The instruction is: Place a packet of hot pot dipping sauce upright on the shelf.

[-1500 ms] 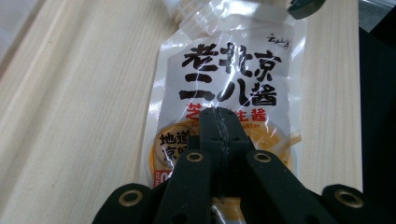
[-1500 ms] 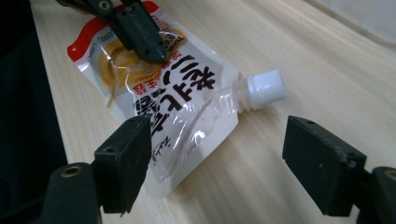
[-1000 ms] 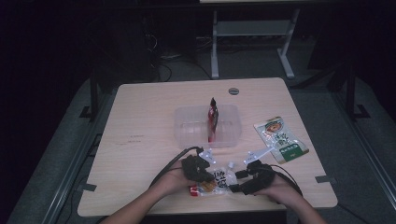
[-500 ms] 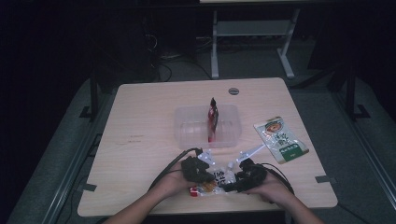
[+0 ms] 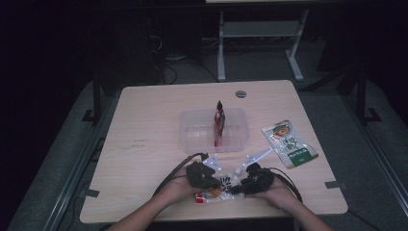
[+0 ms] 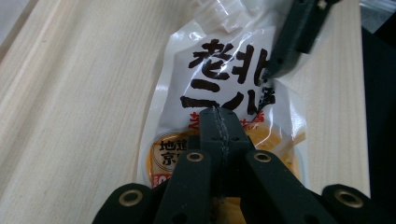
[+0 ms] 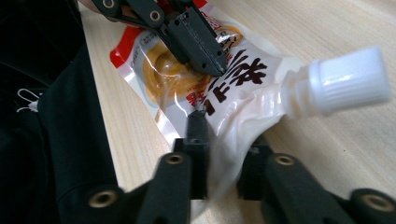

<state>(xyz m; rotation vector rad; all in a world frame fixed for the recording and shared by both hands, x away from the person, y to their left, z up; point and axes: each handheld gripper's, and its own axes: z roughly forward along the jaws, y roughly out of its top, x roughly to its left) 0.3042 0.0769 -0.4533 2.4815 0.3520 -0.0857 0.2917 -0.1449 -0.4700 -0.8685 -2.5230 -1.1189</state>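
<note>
On pale wood table (image 5: 144,125), dim room, both grippers' fingers clamping sauce pouch (image 5: 222,185).

Your spouted sauce pouch (image 6: 224,88) carries large black characters "老北", partly covered. Its orange round label reads "地道" and "京". The green packet (image 5: 289,144) print is too small for you to read.

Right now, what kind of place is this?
Probably a lab or recording room, not a kitchen: a bare wooden table on grey carpet, dark surroundings, a metal frame and loose cables behind, food packs laid out.
</note>
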